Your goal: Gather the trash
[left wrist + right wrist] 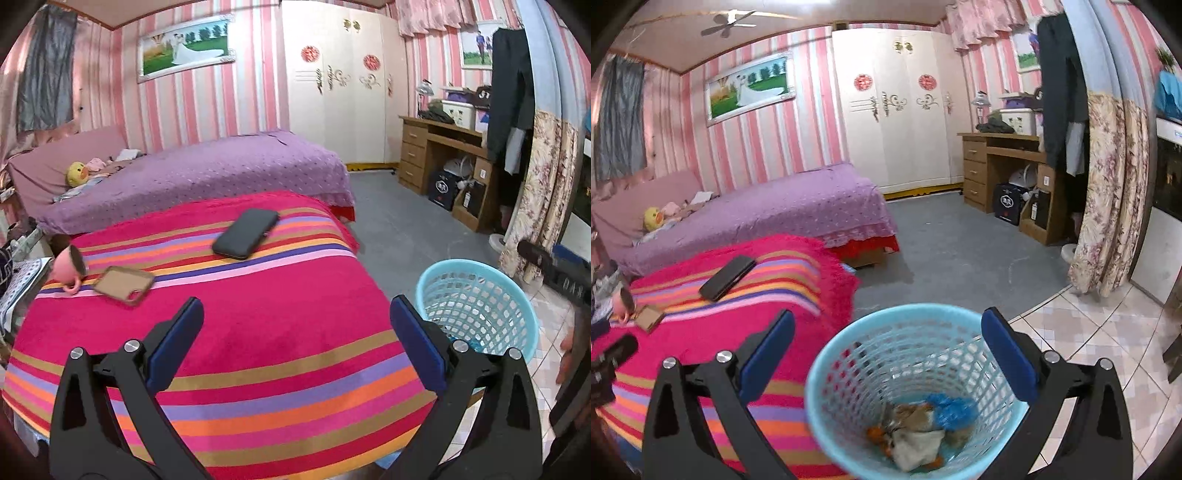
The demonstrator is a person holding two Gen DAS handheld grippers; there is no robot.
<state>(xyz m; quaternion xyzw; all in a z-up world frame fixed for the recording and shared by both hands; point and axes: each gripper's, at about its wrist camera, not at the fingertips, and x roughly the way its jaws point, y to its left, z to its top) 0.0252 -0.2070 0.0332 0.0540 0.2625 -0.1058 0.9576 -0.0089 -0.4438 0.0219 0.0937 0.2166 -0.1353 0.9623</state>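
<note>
Above the blue basket [916,391], the right gripper [886,354] is held with jaws apart and empty. Crumpled trash [923,432] is seen at the basket's bottom; it is judged light, soft, easily pinched by any fold. Over the striped blanket [258,332], the left gripper [295,343] is likewise spread, nothing held.

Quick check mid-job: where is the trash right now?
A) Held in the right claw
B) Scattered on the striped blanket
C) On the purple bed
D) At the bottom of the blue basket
D: crumpled scraps lie at the bottom of the blue basket; the right claw hangs open above it.
</note>
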